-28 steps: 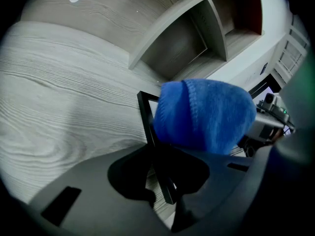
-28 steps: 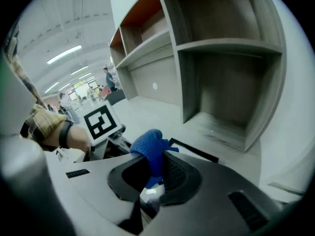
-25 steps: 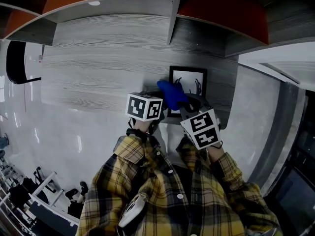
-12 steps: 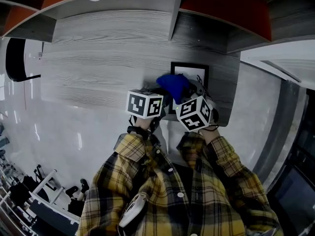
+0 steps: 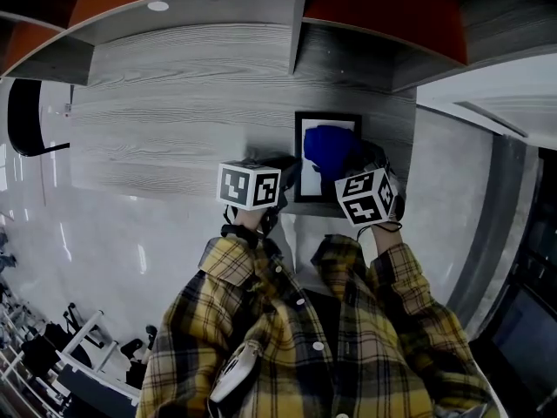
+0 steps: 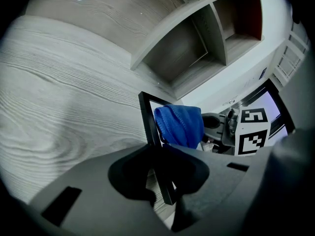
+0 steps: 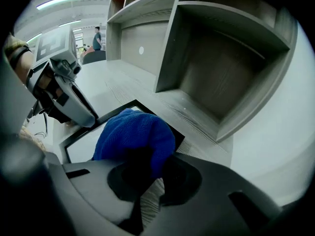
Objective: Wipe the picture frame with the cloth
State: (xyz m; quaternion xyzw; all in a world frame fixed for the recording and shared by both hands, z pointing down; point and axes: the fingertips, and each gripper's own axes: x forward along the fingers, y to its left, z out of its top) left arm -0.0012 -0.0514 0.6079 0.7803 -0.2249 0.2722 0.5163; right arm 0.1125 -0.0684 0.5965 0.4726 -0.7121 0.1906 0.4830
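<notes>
Your right gripper, clamped on cloth, has swept up across picture frame; left gripper pinches its edge. Wiping underway.

Both arms, in plaid sleeves, reach forward side by side with the wrists near each other. The left tongs pinch the left edge of the picture frame. The right tongs, just beside them, clamp the cloth.

Place: office-like | wood-grain desk | open shelf cubbies | ceiling striplights
</notes>
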